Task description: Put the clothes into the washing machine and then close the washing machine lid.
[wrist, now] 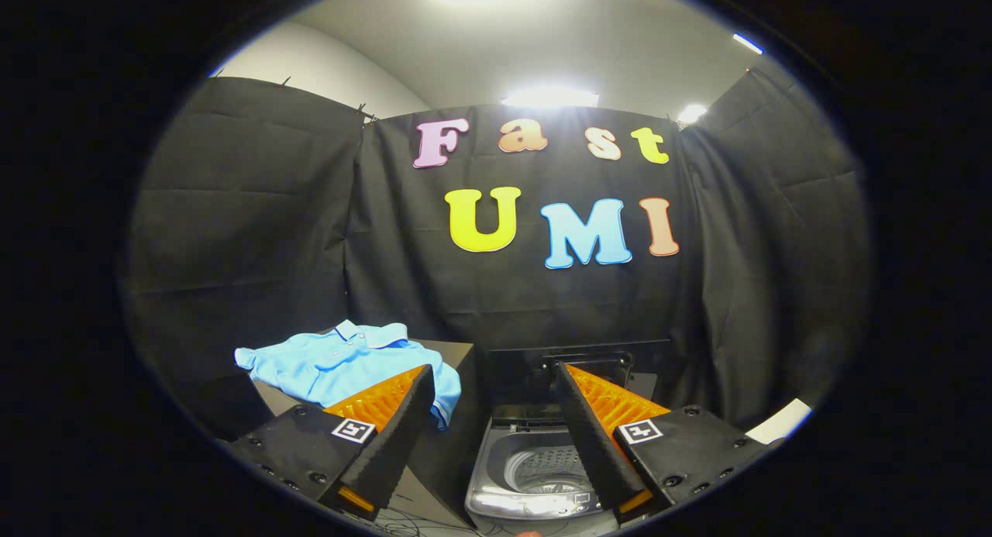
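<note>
So the gripper (pixel 492 382) is hovering with its fingers spread wide and nothing in them, while the blue polo shirt (pixel 341 363) is lying off past the left finger on a dark box (pixel 457 351), beside the open washing machine (pixel 535 467).

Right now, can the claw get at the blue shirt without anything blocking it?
Probably yes. The claw is open and holds nothing. The shirt lies in the open on a black box, just beyond one finger, beside the washer whose lid is up. Nothing sits between.
</note>
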Demonstrator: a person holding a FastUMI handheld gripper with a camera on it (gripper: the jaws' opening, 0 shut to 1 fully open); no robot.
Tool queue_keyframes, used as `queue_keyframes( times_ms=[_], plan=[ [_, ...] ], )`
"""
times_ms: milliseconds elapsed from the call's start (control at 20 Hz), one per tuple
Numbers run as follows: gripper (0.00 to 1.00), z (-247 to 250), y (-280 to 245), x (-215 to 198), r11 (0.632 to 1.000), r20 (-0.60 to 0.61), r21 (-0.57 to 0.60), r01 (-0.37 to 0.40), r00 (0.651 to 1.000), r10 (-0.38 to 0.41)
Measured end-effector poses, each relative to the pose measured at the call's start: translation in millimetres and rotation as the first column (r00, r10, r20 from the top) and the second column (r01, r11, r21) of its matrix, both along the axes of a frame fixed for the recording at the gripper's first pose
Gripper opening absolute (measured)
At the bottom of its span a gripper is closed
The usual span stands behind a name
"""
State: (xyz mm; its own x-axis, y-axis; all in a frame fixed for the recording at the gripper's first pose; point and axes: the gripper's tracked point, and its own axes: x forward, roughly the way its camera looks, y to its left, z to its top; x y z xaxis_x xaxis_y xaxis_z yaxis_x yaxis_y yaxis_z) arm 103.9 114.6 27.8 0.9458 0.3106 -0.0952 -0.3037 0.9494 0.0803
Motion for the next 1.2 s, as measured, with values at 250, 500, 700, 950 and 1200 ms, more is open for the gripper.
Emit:
queue_keyframes(
  times_ms=[250,500,700,950,1200],
  plan=[
    [0.98,11,51,17,0.997,-0.005,-0.003,-0.081,0.997,0.081],
    [0.98,9,104,28,0.986,-0.049,-0.015,-0.166,0.985,0.165],
    [0.98,3,140,36,0.976,-0.077,-0.054,-0.213,0.975,0.209],
    [0.98,-4,177,48,0.968,-0.116,-0.074,-0.238,0.967,0.229],
    [0.98,-10,216,59,0.960,-0.174,-0.075,-0.269,0.952,0.253]
  ],
)
